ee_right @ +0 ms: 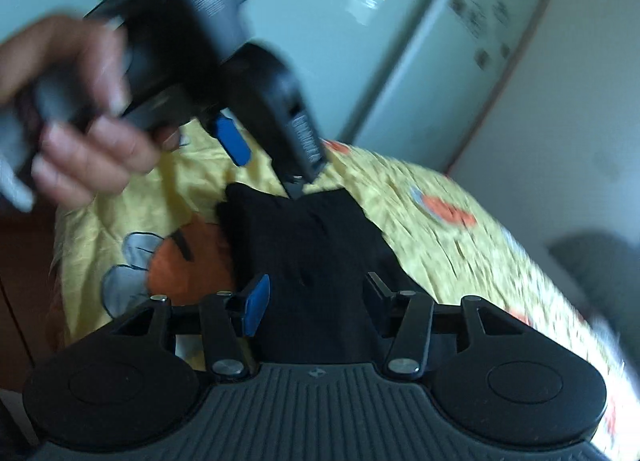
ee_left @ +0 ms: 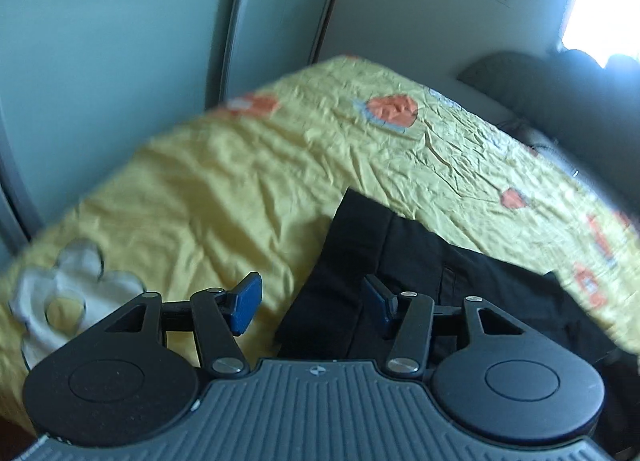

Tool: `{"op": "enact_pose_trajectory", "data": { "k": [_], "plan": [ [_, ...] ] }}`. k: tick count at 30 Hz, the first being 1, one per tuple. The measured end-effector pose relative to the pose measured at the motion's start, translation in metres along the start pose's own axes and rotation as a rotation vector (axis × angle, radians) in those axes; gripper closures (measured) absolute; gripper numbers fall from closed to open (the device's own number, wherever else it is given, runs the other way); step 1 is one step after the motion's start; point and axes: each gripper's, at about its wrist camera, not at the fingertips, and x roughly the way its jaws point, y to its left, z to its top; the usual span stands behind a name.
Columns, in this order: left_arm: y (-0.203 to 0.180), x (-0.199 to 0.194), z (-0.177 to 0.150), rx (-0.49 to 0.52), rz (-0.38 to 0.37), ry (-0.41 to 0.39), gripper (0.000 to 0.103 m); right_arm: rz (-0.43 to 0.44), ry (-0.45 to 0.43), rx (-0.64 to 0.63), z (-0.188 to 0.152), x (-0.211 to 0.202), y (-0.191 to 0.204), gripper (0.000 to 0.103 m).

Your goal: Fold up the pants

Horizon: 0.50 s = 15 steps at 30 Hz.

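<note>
yellow bedspread [ee_left: 224, 181] with orange prints covers the bed, and the black pants [ee_left: 400, 261] lie folded on it near its close edge. left claw [ee_left: 312, 303] stands released over the pants' left edge, gripping nothing. right claw [ee_right: 316, 301] is released too, cloth beneath it. risk: a shallow pinch catches one layer, so the fold slides apart.

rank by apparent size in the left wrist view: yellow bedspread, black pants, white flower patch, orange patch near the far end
1. yellow bedspread
2. black pants
3. white flower patch
4. orange patch, though farther away, so unsure.
</note>
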Motion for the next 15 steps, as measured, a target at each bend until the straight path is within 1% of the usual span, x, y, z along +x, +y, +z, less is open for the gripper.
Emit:
{"op": "enact_pose_trajectory", "data": {
  "k": [3, 6, 9, 11, 13, 15],
  "plan": [
    [0.015, 0.0, -0.002, -0.082, -0.08, 0.062, 0.042, 0.016, 0.013, -0.08, 0.005, 0.008, 0.018, 0.052],
    [0.021, 0.002, -0.006, -0.131, -0.131, 0.108, 0.042, 0.017, 0.032, -0.146, 0.006, 0.011, 0.035, 0.052],
    [0.025, 0.005, -0.008, -0.176, -0.161, 0.145, 0.04, -0.032, 0.044, -0.205, 0.005, 0.018, 0.042, 0.053],
    [0.03, 0.008, -0.008, -0.221, -0.184, 0.169, 0.039, -0.083, 0.042, -0.242, 0.004, 0.027, 0.046, 0.053],
    [0.035, 0.011, -0.008, -0.268, -0.229, 0.198, 0.038, -0.14, 0.048, -0.297, 0.003, 0.033, 0.048, 0.053],
    [0.04, 0.015, -0.009, -0.315, -0.266, 0.233, 0.037, -0.149, 0.053, -0.32, 0.004, 0.035, 0.05, 0.053]
  ]
}}
